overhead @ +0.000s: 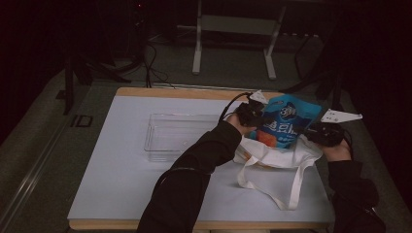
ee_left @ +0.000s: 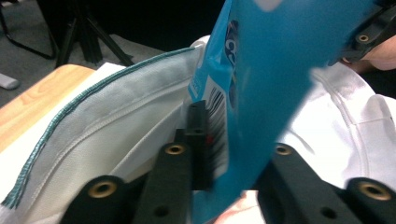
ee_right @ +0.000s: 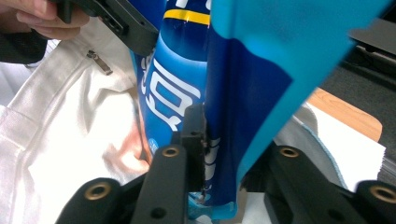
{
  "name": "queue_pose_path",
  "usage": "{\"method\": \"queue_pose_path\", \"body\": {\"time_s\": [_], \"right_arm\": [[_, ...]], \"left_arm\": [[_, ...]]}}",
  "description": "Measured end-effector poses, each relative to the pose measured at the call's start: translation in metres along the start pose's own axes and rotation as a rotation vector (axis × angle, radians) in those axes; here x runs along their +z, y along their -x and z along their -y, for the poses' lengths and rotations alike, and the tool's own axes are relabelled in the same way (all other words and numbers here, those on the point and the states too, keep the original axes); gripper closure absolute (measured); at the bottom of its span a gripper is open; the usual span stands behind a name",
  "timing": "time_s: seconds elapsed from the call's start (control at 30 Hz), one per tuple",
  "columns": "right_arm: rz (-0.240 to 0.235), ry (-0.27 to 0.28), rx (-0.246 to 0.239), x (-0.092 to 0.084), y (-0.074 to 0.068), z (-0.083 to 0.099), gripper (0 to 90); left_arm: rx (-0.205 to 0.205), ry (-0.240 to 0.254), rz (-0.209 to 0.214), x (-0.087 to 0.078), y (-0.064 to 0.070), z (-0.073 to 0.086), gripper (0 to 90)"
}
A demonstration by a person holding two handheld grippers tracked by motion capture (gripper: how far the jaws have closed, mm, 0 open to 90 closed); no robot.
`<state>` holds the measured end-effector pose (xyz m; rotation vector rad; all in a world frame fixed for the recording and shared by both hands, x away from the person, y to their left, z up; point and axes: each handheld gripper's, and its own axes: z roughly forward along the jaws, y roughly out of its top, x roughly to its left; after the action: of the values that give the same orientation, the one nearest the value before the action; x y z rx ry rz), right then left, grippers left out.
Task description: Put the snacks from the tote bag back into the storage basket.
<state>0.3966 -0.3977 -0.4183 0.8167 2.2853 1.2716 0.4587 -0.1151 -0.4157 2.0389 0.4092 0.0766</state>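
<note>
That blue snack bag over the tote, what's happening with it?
A person grips the blue snack bag from both sides, the left gripper and the right gripper each shut on an edge. Its lower end sits in the mouth of the white tote bag, beside a clear tray.

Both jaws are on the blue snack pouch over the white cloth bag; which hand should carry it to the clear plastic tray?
Left, probably. The left gripper grips the blue snack pouch on the side facing the clear plastic tray; the right gripper is farther away, beyond the white cloth bag.
</note>
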Motion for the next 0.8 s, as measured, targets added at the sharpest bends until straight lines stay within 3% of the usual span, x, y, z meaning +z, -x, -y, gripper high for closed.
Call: {"method": "queue_pose_path", "body": {"time_s": [0.33,0.8], "right_arm": [[0.023,-0.037,-0.024,0.001,-0.004,-0.006,85.0],[0.027,0.019,-0.009,-0.016,-0.002,-0.025,86.8]], "left_arm": [[0.015,-0.008,-0.021,0.001,0.003,-0.004,88.5],[0.032,0.018,-0.038,-0.013,0.012,-0.026,89.8]]}}
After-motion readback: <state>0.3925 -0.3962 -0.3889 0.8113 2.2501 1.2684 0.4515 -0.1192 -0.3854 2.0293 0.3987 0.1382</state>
